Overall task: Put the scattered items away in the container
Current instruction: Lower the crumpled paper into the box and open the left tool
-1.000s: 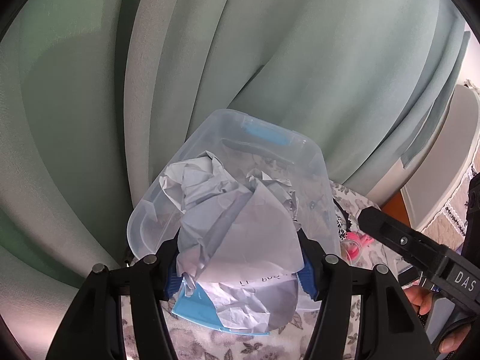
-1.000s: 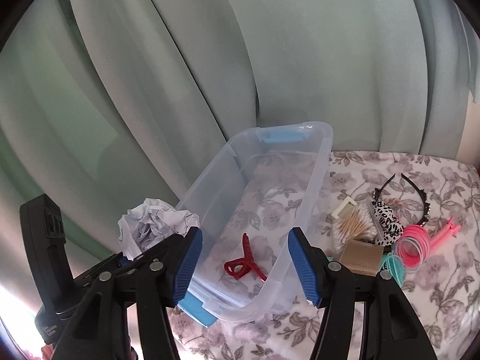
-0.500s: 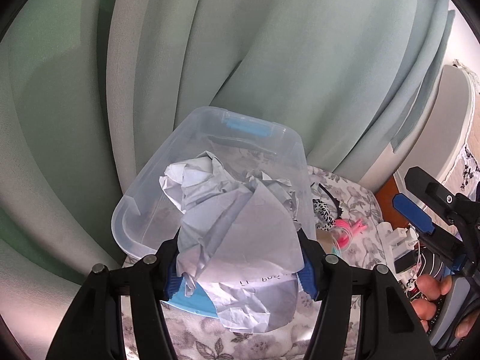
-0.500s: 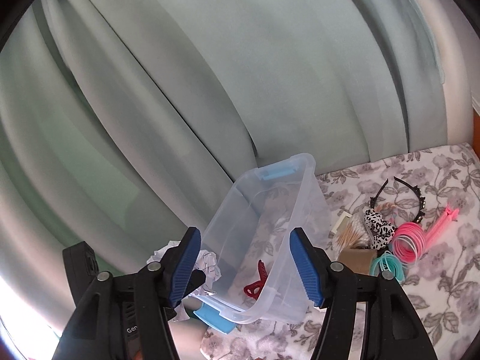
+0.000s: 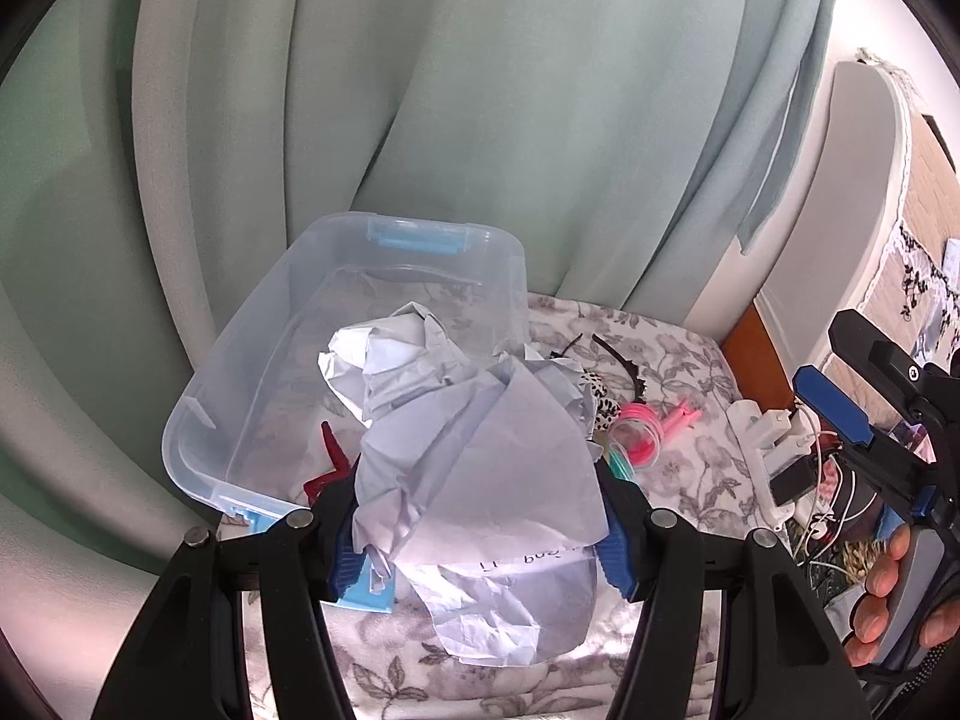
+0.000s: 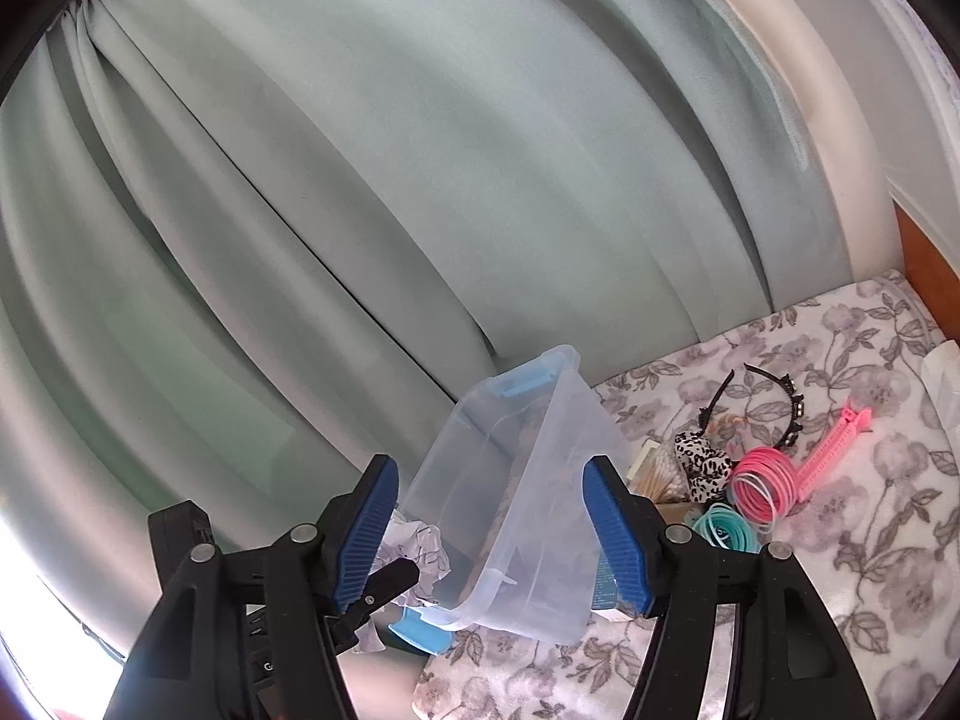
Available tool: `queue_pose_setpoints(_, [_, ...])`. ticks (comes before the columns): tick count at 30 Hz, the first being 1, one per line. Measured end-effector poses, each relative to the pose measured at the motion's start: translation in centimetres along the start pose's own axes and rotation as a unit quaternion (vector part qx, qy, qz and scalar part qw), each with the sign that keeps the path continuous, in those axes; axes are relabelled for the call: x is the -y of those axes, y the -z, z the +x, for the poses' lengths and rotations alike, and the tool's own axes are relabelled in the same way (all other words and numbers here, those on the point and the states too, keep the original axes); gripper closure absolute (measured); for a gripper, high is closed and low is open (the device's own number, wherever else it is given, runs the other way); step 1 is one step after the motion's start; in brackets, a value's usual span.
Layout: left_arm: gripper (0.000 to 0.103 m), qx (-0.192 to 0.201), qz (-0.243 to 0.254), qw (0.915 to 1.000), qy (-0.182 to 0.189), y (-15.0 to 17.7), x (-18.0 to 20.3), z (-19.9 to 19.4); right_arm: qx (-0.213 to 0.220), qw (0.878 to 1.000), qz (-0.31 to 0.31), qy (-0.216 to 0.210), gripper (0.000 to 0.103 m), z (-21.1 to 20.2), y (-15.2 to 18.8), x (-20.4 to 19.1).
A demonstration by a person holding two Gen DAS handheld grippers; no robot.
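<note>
My left gripper (image 5: pixel 480 540) is shut on a crumpled sheet of white paper (image 5: pixel 474 450), held just in front of the near end of a clear plastic box (image 5: pixel 240 372) with blue latches. A red claw clip (image 5: pixel 327 462) lies inside the box. In the right wrist view my right gripper (image 6: pixel 491 531) stands open with nothing between its pads; the box (image 6: pixel 540 480) is beyond it and the paper (image 6: pixel 414 546) to its left. Right of the box lie pink hair ties (image 6: pixel 762 480), teal rings (image 6: pixel 723 531), a pink clip (image 6: pixel 834 444), a black headband (image 6: pixel 774 396), a leopard scrunchie (image 6: pixel 699 456) and cotton swabs (image 6: pixel 657 474).
Everything rests on a grey flowered cloth (image 6: pixel 870 540). Pale green curtains (image 5: pixel 480 120) hang close behind the box. A white power strip with plugs and cables (image 5: pixel 774 450) sits at the cloth's right edge, beside a hand (image 5: pixel 888 588) holding the right gripper.
The left gripper carried the paper rightward along the box's near end, and the red clip came into sight. The right gripper drew back to the right and rolled, so the box looks smaller and tilted.
</note>
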State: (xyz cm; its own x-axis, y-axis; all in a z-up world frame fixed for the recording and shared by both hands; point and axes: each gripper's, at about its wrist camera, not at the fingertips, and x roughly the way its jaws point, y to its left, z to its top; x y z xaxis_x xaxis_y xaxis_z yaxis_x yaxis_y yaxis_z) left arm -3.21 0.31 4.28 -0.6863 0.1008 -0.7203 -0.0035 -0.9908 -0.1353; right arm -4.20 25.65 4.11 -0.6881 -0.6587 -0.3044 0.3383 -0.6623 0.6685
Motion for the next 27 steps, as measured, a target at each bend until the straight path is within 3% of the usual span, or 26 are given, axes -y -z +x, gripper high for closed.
queue_pose_setpoints(10, [0.040,-0.015,0.054,0.9983,0.014,0.6,5.4,0.7,0.011,1.000,0.024,0.011,0.035,-3.2,-0.1,3.3])
queue_pose_setpoints(22, [0.040,-0.033,0.093,0.9948,0.027,1.8,8.9,2.0,0.017,0.998,0.042,0.035,0.035,-4.9,0.4,6.1])
queue_pose_setpoints(27, [0.040,-0.039,0.110,0.9928,0.029,2.4,10.2,3.2,0.000,0.993,0.013,0.120,0.035,-4.2,0.8,6.7])
